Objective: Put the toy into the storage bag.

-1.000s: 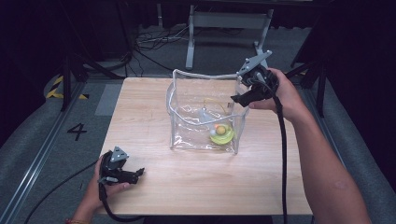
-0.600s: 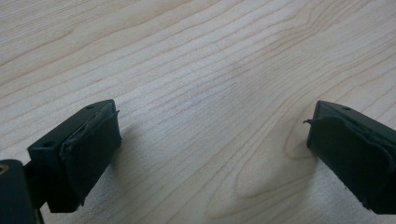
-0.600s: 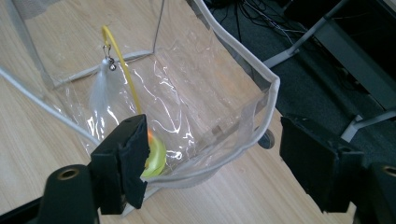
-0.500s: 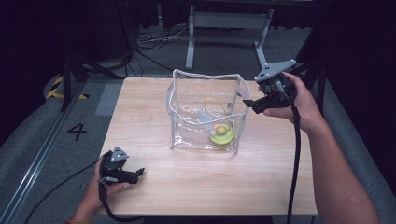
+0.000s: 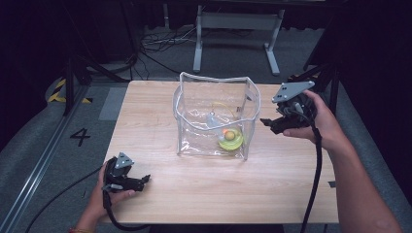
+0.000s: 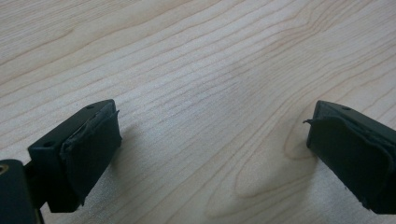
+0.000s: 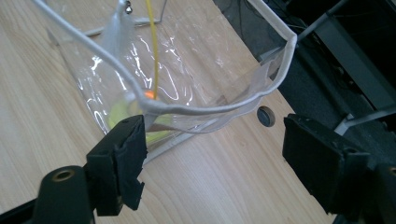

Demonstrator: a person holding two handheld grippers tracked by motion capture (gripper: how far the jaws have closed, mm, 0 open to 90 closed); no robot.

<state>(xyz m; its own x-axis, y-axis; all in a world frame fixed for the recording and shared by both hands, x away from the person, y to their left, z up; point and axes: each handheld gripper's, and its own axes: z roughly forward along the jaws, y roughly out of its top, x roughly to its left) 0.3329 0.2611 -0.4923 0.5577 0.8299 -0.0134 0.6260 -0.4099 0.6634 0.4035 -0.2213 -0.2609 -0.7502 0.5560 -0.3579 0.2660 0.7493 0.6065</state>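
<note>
We are holding the right gripper (image 5: 268, 124) beside the clear bag (image 5: 214, 114) mid-worktop, jaws just opening, empty; left gripper (image 5: 144, 180), jaws apart, is resting near the front-left corner; a yellowish toy (image 5: 230, 139), perhaps, inside.

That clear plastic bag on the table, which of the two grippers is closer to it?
The right. The right gripper hangs just beside the clear plastic bag, jaws open and apart from its side. The left gripper rests on the table near the front edge, well away.
</note>
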